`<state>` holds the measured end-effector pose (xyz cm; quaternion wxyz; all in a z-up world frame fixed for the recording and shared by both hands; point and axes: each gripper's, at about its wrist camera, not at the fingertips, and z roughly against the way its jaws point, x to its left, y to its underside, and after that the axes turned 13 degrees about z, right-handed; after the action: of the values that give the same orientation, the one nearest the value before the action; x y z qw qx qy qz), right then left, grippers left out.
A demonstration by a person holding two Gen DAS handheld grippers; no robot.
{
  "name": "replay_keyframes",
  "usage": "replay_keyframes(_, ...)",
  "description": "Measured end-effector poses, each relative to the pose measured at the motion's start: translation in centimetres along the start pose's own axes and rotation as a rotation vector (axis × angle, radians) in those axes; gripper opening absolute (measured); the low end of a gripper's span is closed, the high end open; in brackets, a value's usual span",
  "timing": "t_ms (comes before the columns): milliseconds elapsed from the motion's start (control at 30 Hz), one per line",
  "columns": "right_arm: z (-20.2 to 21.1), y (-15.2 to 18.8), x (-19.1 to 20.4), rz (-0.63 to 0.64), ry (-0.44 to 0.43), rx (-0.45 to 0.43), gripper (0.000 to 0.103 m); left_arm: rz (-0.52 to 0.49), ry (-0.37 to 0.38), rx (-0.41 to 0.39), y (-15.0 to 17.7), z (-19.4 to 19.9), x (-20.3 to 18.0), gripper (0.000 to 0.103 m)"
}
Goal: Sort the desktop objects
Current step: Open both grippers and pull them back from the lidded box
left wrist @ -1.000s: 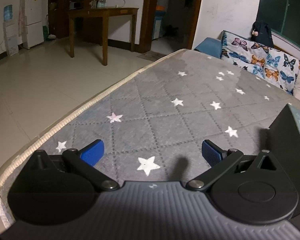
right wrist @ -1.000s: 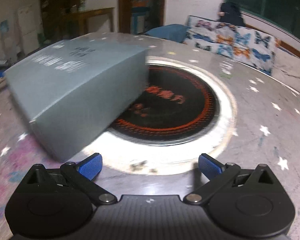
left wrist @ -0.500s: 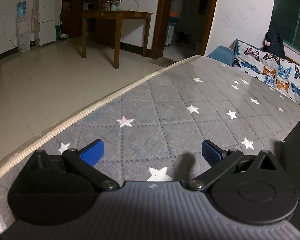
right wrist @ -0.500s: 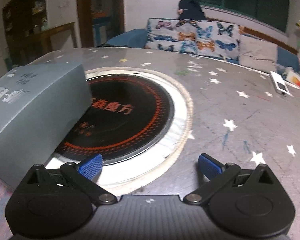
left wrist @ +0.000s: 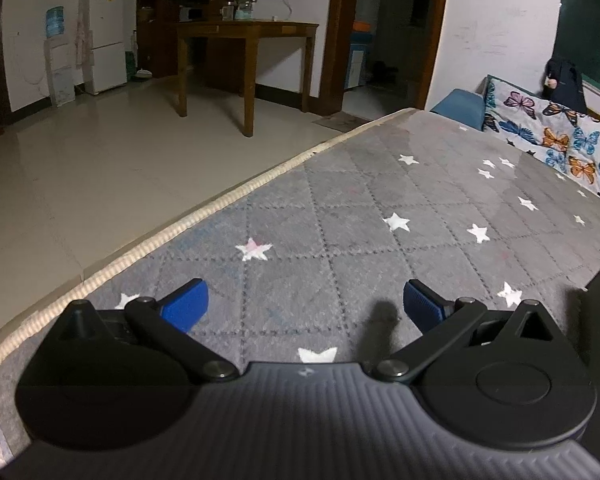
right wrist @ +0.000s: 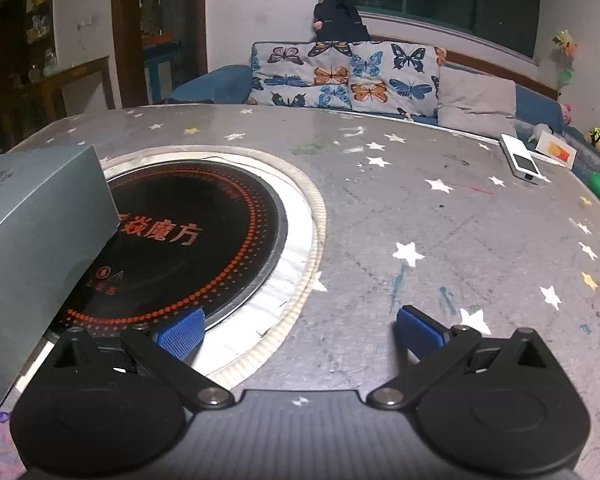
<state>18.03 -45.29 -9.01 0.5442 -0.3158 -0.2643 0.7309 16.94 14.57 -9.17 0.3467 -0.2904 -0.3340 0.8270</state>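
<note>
I have both tongs spread wide and empty. My left tongs (left wrist: pixel 302 304) hang low over a bare stretch of the star-patterned table (left wrist: pixel 380 208), near its left edge, with nothing between the pads; a dark block at the far right of that view is too cut off to name. I judge I keep them there simply to stay out of the way while the right side does the looking.

My right tongs (right wrist: pixel 298 330) hover just above the table too, with the left pad (right wrist: pixel 178 334) over the rim of the round cooktop (right wrist: pixel 188 240) set into the surface. The grey box (right wrist: pixel 40 240) sits to the left of these tongs, its near part overlapping the cooktop's edge. Well ahead and to the right, close to the table's far edge, lie a white device (right wrist: pixel 521 157) and a card (right wrist: pixel 553 149) just beside it. These are the loose things to sort; whether they already lie where they belong I cannot tell from here.

Compared with a second ago, my right view has swung rightward: the box, which then filled the left half and sat nearly ahead of the tongs, has slid off to the left, and the device and card have come into sight. The left view has tilted up a little, showing more of the room. Neither pair has changed its spread.
</note>
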Motion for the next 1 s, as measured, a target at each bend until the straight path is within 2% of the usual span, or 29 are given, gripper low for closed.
replay_keyframes(233,0.1,0.4,-1.0,-0.022,0.017,-0.017,0.103,-0.003,-0.030,-0.003,0.1,-0.3,-0.5,0.103)
replay_keyframes(700,0.2,0.8,-2.2,-0.040,0.057,-0.002,0.103,0.057,-0.078,-0.024,-0.1,-0.6,-0.2,0.103)
replay_keyframes(1000,0.3,1.1,-2.7,-0.036,0.066,0.004,0.103,0.031,-0.111,-0.018,-0.1,-0.9,-0.6,0.103)
